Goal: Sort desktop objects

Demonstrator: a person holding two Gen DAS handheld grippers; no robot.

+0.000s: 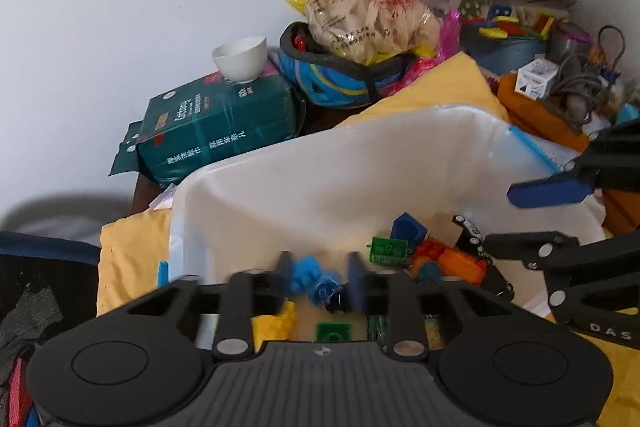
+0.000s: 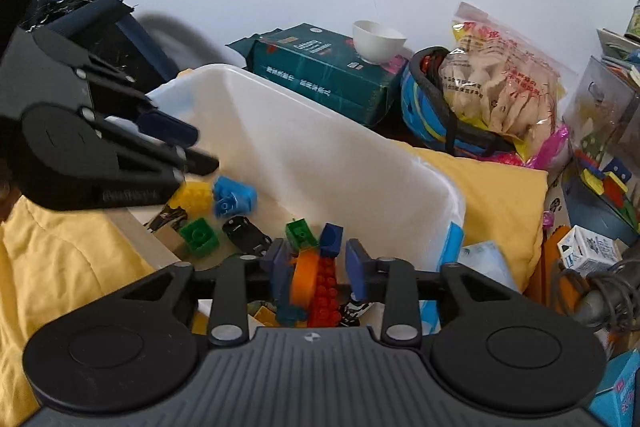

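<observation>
Both tongs hang part-open and empty over the white bin (image 1: 320,171).
Left tongs (image 1: 320,283) above blue bricks (image 1: 316,281); right tongs (image 2: 316,267) above orange-red bricks (image 2: 320,287).

Each gripper (image 1: 320,281) (image 2: 318,267) is matte black: a ribbed grey-black centre plate, 2 round discs, silver pivot screws, linkage bars and blue fingers (image 1: 548,189) (image 2: 358,267). White "DAS" lettering marks 1 side.
</observation>
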